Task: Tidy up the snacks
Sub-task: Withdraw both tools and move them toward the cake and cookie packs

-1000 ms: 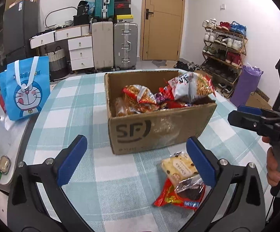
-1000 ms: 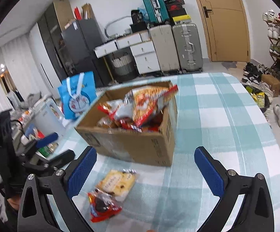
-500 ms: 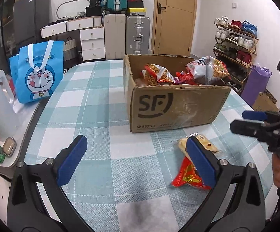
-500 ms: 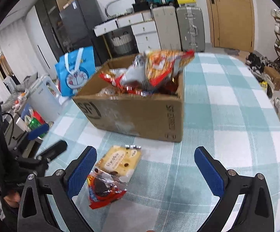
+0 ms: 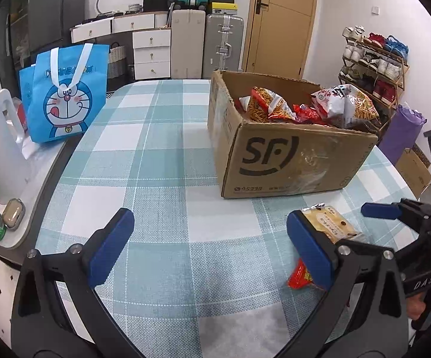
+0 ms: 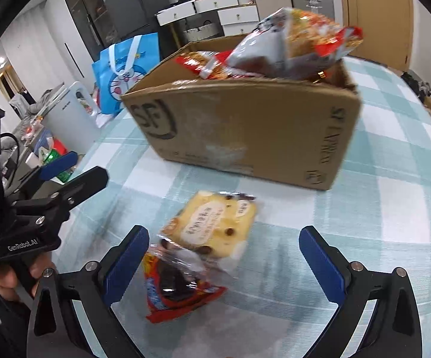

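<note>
The cardboard box full of snack bags sits on the checked tablecloth. Just in front of the box lie a yellow bread packet overlapping a red snack packet. The right gripper hovers low over both, fingers spread wide and empty. The left gripper, also wide and empty, is held level beside the packets.

The left black plastic two-finger gripper has curved, hollowed arms with triangular cut-outs, silver round screws near the knuckles and flat blue rubber pads lining its fingertips. Seen from the right wrist camera, its body carries white "GenRobot.AI" lettering and a black cable loops behind it. The right black plastic gripper is built alike, with the same blue pads; white letters "DAS" mark its side.
</note>
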A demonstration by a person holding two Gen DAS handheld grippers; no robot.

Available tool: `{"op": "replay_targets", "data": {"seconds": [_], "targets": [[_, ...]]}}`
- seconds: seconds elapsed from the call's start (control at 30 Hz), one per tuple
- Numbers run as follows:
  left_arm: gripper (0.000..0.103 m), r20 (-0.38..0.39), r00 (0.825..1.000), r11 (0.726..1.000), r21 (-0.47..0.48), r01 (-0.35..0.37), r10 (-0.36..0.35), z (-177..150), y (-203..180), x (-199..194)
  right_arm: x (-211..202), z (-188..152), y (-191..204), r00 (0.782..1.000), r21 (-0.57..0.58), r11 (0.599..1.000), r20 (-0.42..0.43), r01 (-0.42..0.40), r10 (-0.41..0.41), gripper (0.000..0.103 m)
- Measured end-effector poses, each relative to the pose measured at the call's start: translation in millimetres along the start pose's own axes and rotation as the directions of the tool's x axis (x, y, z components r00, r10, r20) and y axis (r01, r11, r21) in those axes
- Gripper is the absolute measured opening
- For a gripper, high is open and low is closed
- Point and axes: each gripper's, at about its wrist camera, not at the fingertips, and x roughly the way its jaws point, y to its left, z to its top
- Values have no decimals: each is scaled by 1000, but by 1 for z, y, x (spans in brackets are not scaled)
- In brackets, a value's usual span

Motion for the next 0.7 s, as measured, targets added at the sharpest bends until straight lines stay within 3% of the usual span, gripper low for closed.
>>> {"op": "replay_targets", "data": {"seconds": [0.23, 0.33, 0.5, 0.7], "targets": [[102, -9, 1000, 1000, -1, -3, 3, -1, 2, 5, 15, -2, -1, 994, 9, 994, -12, 110, -110, 102], [102, -13, 1000, 1000, 0, -6, 6, -2, 2, 8, 15, -1, -13, 993, 30, 993, -32, 112, -111, 102], [102, -24, 1000, 1000, 6, -6, 6, -3, 0, 13, 16, -2, -23, 977, -11, 979, -51, 206, -206, 102], [102, -36, 999, 1000, 24, -6, 7, -7, -6, 18, 24, -3, -21, 977, -33, 980, -71, 198, -200, 102]]}}
